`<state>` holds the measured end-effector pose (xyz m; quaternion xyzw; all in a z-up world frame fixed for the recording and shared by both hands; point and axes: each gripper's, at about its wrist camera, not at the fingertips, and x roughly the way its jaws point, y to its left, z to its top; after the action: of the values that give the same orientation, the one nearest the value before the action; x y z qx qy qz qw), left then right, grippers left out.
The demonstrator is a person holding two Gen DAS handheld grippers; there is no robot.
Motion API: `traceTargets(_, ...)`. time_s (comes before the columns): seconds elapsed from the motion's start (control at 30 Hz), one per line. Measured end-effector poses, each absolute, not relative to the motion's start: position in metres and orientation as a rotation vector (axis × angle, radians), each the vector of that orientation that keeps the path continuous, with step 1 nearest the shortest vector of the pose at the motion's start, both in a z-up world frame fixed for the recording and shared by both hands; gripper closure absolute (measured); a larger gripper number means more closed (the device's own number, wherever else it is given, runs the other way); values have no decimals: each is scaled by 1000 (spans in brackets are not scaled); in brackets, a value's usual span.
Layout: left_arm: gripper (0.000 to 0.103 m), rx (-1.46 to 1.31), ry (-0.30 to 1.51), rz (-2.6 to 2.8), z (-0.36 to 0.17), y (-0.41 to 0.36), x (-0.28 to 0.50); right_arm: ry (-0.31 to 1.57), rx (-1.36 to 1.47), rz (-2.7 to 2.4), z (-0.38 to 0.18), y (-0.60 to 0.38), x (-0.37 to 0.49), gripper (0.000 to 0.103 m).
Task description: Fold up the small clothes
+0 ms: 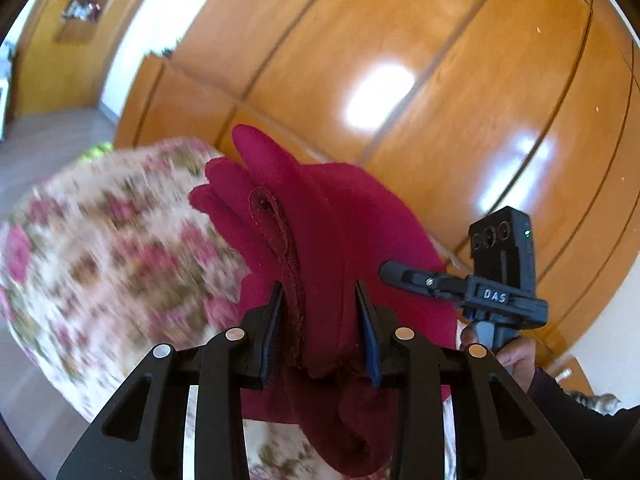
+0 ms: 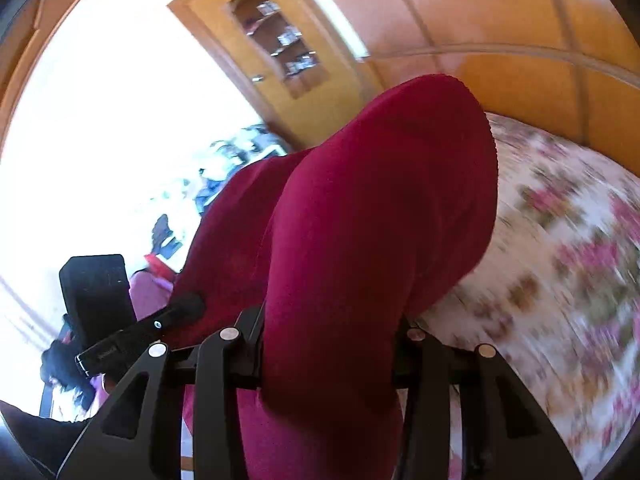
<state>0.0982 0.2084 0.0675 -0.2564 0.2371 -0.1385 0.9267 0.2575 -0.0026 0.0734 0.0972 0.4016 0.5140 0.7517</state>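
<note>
A magenta garment (image 1: 328,240) is held up in the air above a floral bedspread (image 1: 120,248). My left gripper (image 1: 320,308) is shut on a bunched, hemmed edge of it, and cloth hangs below the jaws. My right gripper (image 2: 332,344) is shut on another thick fold of the same garment (image 2: 380,220), which drapes over and hides its fingertips. The right gripper also shows in the left wrist view (image 1: 472,284), close to the right. The left gripper shows in the right wrist view (image 2: 140,332) at lower left.
Glossy wooden wardrobe doors (image 1: 420,80) stand behind the bed. A wooden cabinet with glass shelves (image 2: 280,44) stands by a bright window (image 2: 100,140). The floral bedspread (image 2: 560,260) lies below to the right.
</note>
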Motion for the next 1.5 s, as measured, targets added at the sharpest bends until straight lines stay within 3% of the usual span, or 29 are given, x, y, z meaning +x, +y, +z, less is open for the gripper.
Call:
traceTargets(0.13, 70, -487, 459, -214, 77, 224, 99, 943, 260, 1217, 55, 30, 282, 62)
traceTargets(0.27, 70, -455, 596, -91, 37, 231, 119, 1089, 221, 1161, 5, 52, 309, 56)
traceTargets(0.37, 70, -426, 776, -8, -16, 230, 149, 1179, 58, 973, -40, 62, 320, 35)
traceTargets(0.4, 67, -426, 816, 16, -35, 229, 156, 1177, 24, 921, -49, 61, 320, 22)
traceTargets(0.43, 60, -444, 799, 21, -38, 230, 155, 1162, 19, 908, -47, 55, 323, 16)
traceTargets(0.63, 57, -426, 745, 108, -17, 227, 138, 897, -69, 761, 7, 39, 290, 16)
traceTargets(0.73, 46, -378, 696, 160, -6, 219, 123, 812, -60, 799, 28, 36, 256, 24)
traceTargets(0.9, 45, -339, 748, 271, -20, 215, 128, 843, -253, 743, -10, 58, 222, 35)
traceTargets(0.97, 35, -342, 753, 301, -26, 216, 130, 844, -307, 692, -32, 63, 218, 35)
traceTargets(1.17, 35, -369, 719, 335, -16, 212, 113, 790, -265, 621, -10, 49, 210, 28)
traceTargets(1.3, 35, -337, 690, 378, -5, 200, 95, 737, -251, 562, 2, 35, 181, 15)
traceTargets(1.5, 27, -285, 651, 439, 6, 182, 67, 655, -268, 483, 11, 22, 136, 9)
